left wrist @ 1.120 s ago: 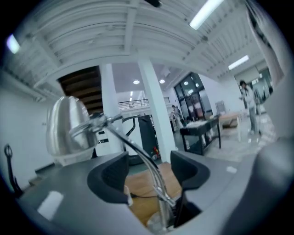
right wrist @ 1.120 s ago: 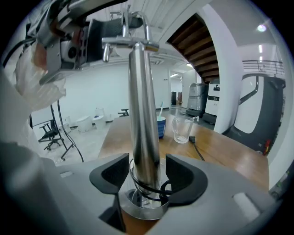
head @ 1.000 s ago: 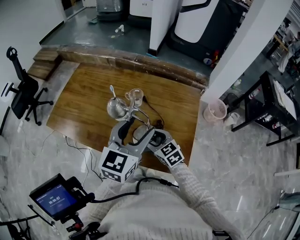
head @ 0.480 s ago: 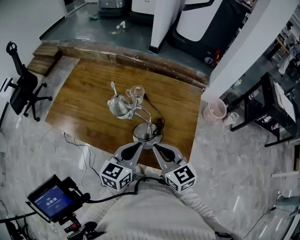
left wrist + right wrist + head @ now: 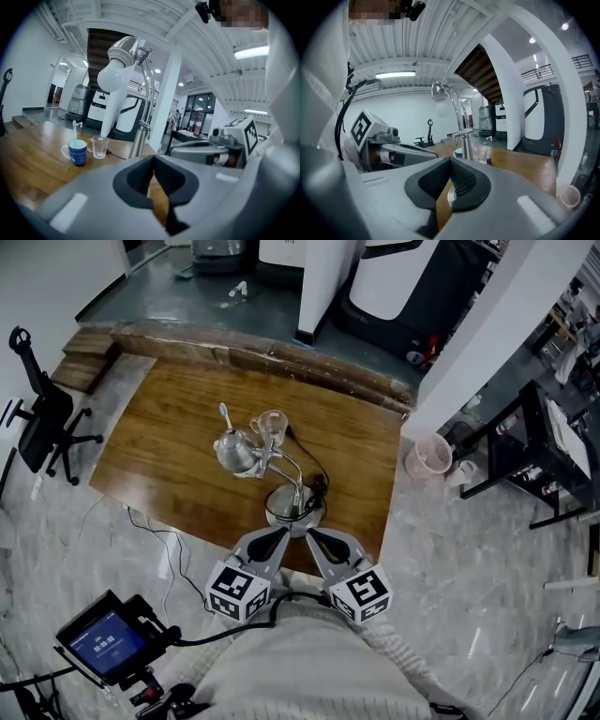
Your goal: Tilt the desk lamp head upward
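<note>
Both tools sit parked at the near edge of the table (image 5: 159,437), side by side at 6 o'clock of the desk lamp (image 5: 283,474), noses aimed at its round base (image 5: 293,509).

- Left hand-held gripper (image 5: 274,540): jaws closed right up, pads meeting, nothing between them; only a sliver of wood shows through the notch below.
- Right hand-held gripper (image 5: 319,540): the same, pinched together and empty.
- My read: a neutral ready pose, short of the lamp. Neither tool touches it, and tilting has not begun.

The lamp stands mid-table. Its chrome neck arches from the base toward 10 o'clock, so the lamp head (image 5: 234,454) hangs low with the white bulb (image 5: 111,77) facing down and outward. That droop is presumably why an upward tilt is wanted. A dark cable leaves the base on the far side.

Clutter at 1 o'clock of the head: a clear glass mug (image 5: 99,146), with a blue cup (image 5: 78,152) holding a toothbrush just beside it. Both are close enough to matter when reaching in.

Writing: a pale mark on the blue cup, perhaps a single digit, not certain. The marker cubes carry black-and-white squares only. The small screen (image 5: 105,645) at 7 o'clock shows digits too small to read.
</note>
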Available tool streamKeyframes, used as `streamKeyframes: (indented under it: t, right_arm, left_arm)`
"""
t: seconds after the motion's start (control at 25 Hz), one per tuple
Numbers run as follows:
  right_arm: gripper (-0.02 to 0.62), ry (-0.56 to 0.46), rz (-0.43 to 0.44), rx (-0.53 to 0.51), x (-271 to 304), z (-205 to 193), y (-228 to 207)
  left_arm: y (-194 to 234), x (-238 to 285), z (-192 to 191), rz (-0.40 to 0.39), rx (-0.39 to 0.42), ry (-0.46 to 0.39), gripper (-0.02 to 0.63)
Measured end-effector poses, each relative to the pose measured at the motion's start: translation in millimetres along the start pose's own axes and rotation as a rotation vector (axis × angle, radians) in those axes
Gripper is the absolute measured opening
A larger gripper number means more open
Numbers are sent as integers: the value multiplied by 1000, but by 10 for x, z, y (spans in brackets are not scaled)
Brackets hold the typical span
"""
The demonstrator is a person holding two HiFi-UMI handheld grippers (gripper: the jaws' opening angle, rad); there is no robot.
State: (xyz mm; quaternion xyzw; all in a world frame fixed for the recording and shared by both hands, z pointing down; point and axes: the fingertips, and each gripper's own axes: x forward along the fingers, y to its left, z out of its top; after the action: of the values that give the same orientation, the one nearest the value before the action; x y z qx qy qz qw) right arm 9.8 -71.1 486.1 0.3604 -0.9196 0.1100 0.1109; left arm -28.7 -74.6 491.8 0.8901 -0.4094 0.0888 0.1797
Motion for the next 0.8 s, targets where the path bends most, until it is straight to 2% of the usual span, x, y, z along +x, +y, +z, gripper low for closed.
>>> streamKeyframes:
  t: [0.52,0.8]
  right_arm:
    - [-3,25,-3,-24,53,-14,-51]
    - [-3,51,31,-8,113,-123,-97]
  left_arm:
    - [16,73,-37,-2,4,11,8]
    - [47,158,-41,-11,-7,11,8]
